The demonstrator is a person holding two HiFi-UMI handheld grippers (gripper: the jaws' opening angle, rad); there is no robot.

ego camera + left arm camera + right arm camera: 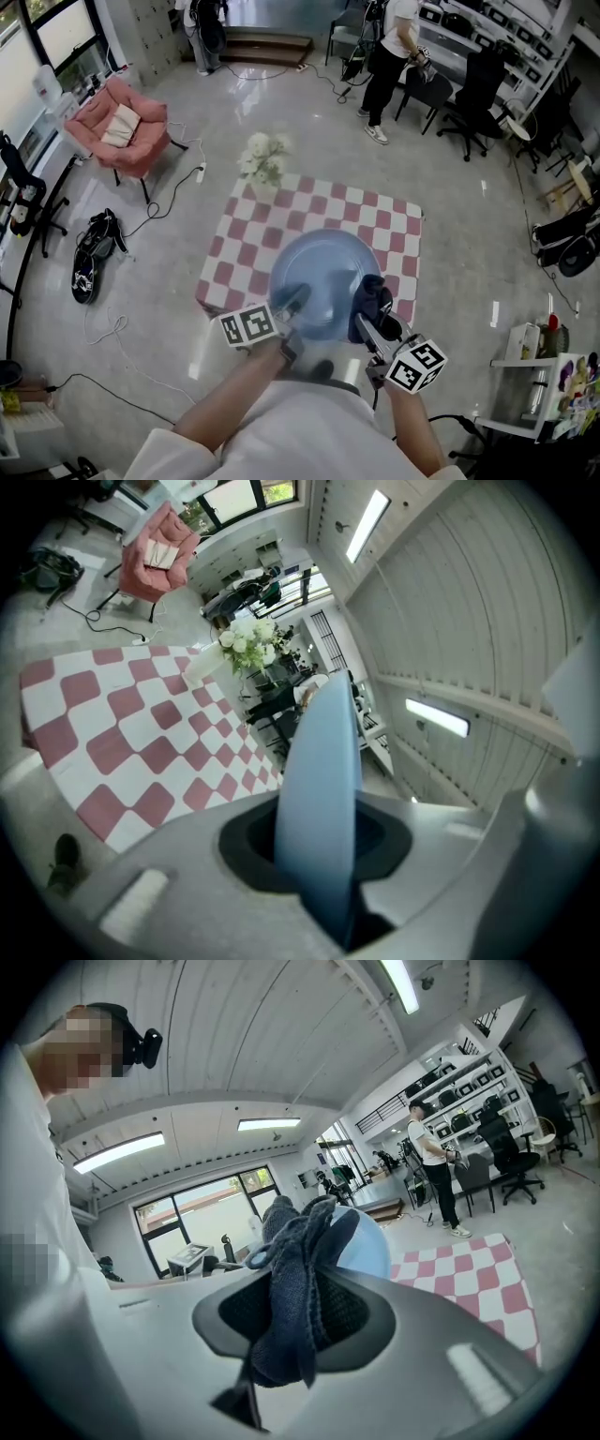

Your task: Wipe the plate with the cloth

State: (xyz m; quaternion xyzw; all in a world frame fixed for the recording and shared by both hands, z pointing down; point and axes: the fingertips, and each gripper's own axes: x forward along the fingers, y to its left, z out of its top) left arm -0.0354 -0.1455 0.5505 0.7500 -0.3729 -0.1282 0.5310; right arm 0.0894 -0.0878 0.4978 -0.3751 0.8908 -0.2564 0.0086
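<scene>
Table [319,208]: lies under the plate [323,277], which we judge is held up off it, face towards the head view. Left gripper [292,302]: clamped on the plate's near-left rim. Right gripper [372,321]: clenched on the cloth [373,295], at the plate's right rim. The plate face lies left of the cloth, so we expect a leftward wipe. Only the left gripper view shows the rim edge-on between its jaws. The right gripper view shows the cloth bunched, with the plate just behind.
</scene>
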